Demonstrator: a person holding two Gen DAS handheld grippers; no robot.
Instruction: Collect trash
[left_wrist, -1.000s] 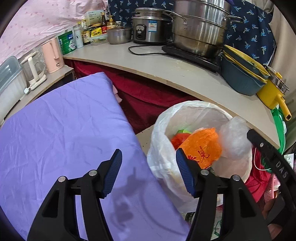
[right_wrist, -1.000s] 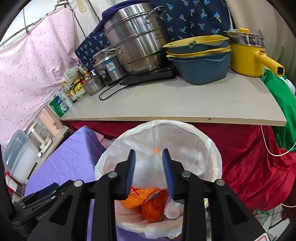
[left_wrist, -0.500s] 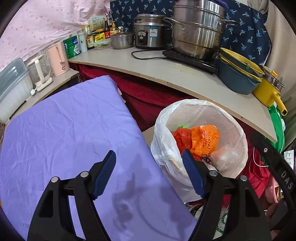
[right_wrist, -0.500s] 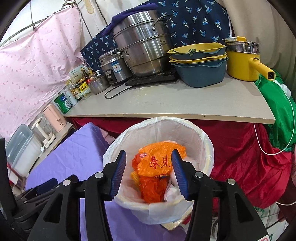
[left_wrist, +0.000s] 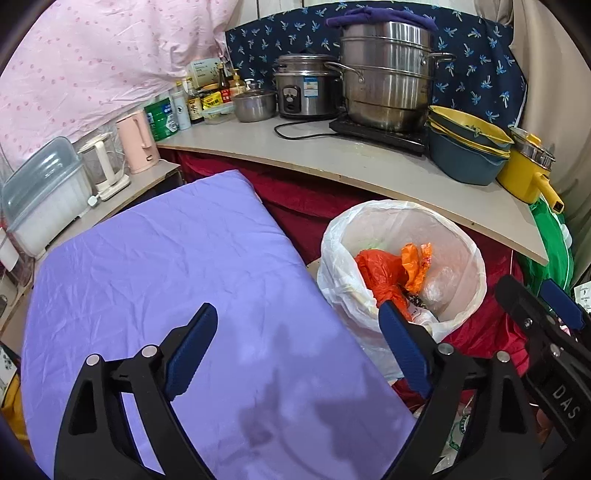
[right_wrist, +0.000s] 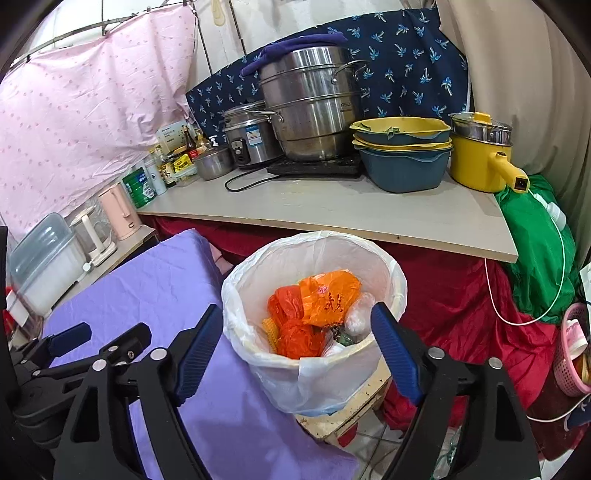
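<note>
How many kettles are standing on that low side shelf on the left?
2. A pink kettle stands nearest the counter corner, and a clear one on a white base is beside it, next to the plastic box. Others may be hidden beyond the frame.

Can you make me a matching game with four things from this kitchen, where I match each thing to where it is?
Things:
1. crumpled orange plastic bag
2. big stacked steel steamer pot
3. yellow pot with a long handle
4. pale pink electric kettle

Places:
A. on the black hob on the counter
B. on the low side shelf, left of the counter
C. inside the white-lined trash bin
D. at the right end of the counter

Pairs: 1-C, 2-A, 3-D, 4-B
</note>
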